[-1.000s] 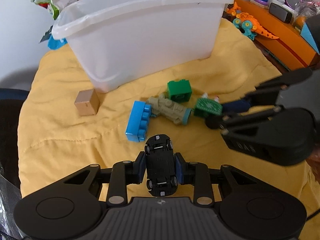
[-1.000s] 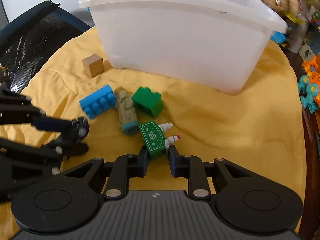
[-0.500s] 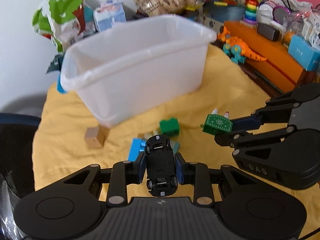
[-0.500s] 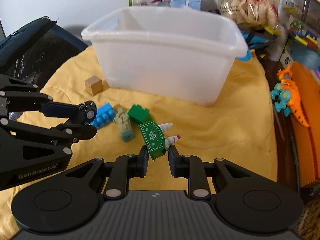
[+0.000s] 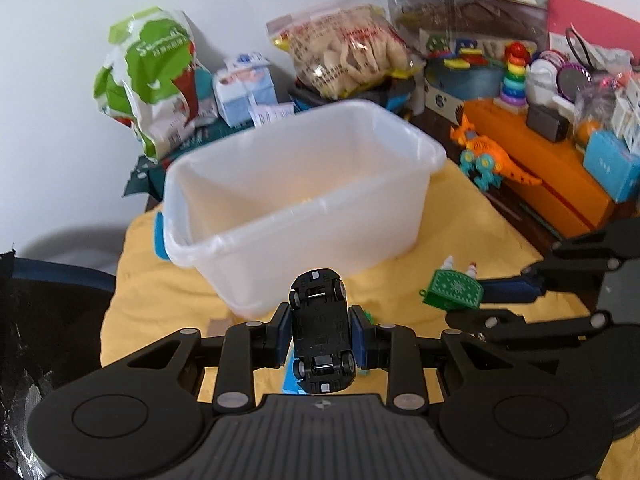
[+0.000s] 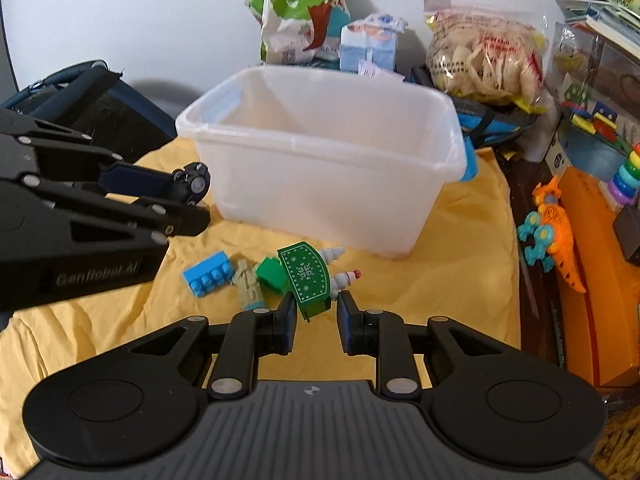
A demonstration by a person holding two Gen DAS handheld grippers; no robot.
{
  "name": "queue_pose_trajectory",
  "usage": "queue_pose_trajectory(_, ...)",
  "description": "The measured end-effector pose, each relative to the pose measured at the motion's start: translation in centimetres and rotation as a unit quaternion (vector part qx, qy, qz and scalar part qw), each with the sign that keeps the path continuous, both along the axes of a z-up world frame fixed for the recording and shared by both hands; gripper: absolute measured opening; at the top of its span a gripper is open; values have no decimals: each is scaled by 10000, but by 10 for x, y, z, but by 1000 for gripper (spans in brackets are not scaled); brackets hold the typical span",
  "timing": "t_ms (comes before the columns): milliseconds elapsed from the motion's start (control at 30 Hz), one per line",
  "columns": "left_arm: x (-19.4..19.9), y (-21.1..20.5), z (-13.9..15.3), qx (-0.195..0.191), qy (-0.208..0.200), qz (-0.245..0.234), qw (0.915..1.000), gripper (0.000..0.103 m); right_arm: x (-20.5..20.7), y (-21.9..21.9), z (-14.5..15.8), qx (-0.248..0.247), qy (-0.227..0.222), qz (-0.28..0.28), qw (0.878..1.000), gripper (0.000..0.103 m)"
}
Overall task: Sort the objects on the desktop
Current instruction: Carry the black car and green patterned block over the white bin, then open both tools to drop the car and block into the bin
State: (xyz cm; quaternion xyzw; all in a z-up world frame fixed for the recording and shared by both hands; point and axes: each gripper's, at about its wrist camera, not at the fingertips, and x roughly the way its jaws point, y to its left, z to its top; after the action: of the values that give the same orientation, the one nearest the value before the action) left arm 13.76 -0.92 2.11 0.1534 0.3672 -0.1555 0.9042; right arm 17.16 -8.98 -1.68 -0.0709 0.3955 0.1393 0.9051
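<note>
- Gripping a black toy car (image 5: 321, 332), the left gripper (image 5: 320, 334) has its two blue pads pressed on the car's sides, so it is closed on the car.
- The car is upside down: its underside and four wheels face the camera. Its long axis runs along the fingers, away from the camera, and one end points toward the white plastic bin (image 5: 304, 200). Which end is the front I cannot tell.
- The car is in the air above the yellow cloth (image 5: 160, 288), in front of the bin's near wall.
- The right gripper (image 6: 316, 316) is closed on a green ornament (image 6: 306, 276) with white snowflake marks. Only the ornament's lower end sits between the pads, and the contact there is partly hidden.
- The ornament's long axis runs forward from the pads, leaning a little to the left. Two small white figures (image 6: 340, 268) stick out from its right side.
- In the left wrist view the same ornament (image 5: 454, 290) hangs at the tip of the right gripper (image 5: 486, 300), to the right of the bin and above the cloth.
- On the cloth lie a blue brick (image 6: 208, 274), a tan figure (image 6: 249, 284) and a green brick (image 6: 272, 276), close together in a row.
- The bin looks empty inside.
- An orange toy dinosaur (image 6: 554, 232) stands to the right, off the cloth.
</note>
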Motion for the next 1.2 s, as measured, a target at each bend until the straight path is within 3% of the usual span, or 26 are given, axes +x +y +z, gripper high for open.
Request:
queue_pose_trajectory(267,11,-3,29,-69,-358,3,9993,34,3,-9,39,204,-525,-177,9983,24)
queue_pose_trajectory(567,48,-9,46,103,-589,109,9982,34,41,-6,64,267,-787,-300,9961,24)
queue_pose_trajectory(933,103,-8,23,481,-532,213,9972,34,88,6,51,141,-609,-308,9976,25)
queue_pose_trajectory(1200,137,-2,3,347,-220,300,9987,34,121,7,35,45,-382,-346,9987,25)
